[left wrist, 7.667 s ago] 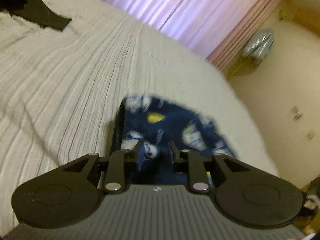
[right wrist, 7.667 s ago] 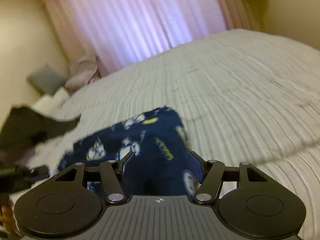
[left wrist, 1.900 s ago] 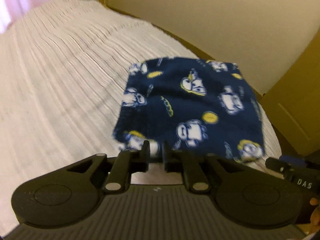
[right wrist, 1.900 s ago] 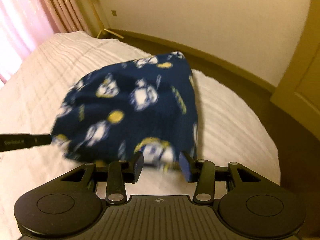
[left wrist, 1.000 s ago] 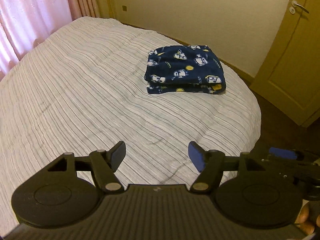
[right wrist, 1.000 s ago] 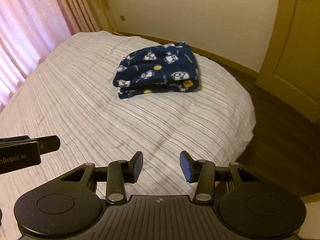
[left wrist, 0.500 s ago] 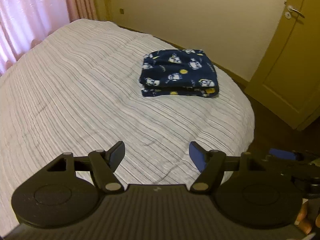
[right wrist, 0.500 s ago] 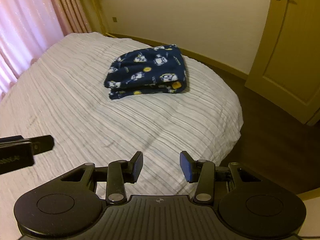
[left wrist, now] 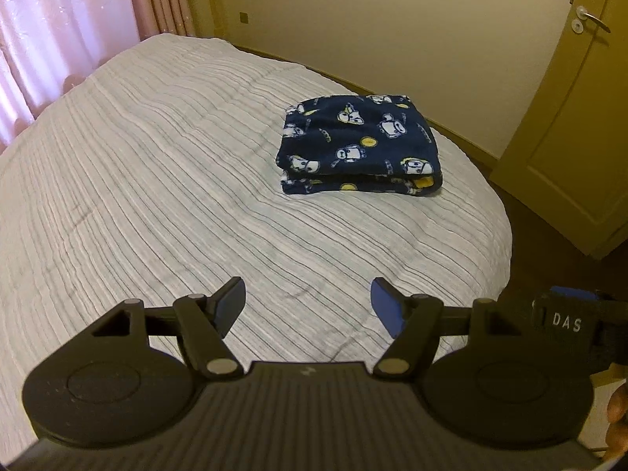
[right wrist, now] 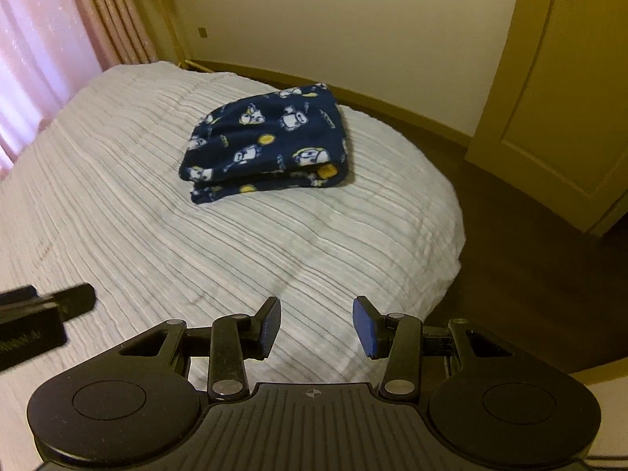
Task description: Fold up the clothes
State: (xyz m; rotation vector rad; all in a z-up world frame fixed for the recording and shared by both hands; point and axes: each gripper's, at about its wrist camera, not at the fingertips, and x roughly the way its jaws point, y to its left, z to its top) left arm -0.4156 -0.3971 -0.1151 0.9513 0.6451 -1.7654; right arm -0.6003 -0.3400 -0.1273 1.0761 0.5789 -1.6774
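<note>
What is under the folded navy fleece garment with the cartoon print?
The folded navy fleece garment lies directly on the white ribbed bedspread, near the bed's far corner. Its own lower layers show at the front edge; anything tucked inside the folds is hidden.

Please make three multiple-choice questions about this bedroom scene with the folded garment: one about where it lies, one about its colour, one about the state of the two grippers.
1. Where does the folded garment lie?
A. on the floor by the door
B. on the bed, near its far corner toward the door
C. between the fingers of a gripper

2. What is its main colour?
A. dark blue with white and yellow figures
B. plain red
C. grey with stripes

3. How do the left gripper and the right gripper stand?
A. both shut on the cloth
B. one open, one shut
C. both open, holding nothing

Answers: 1 B, it rests flat on the striped bedspread, apart from both grippers. 2 A, both views show the navy print. 3 C, each view shows a wide gap between the fingers with only bedspread behind.
</note>
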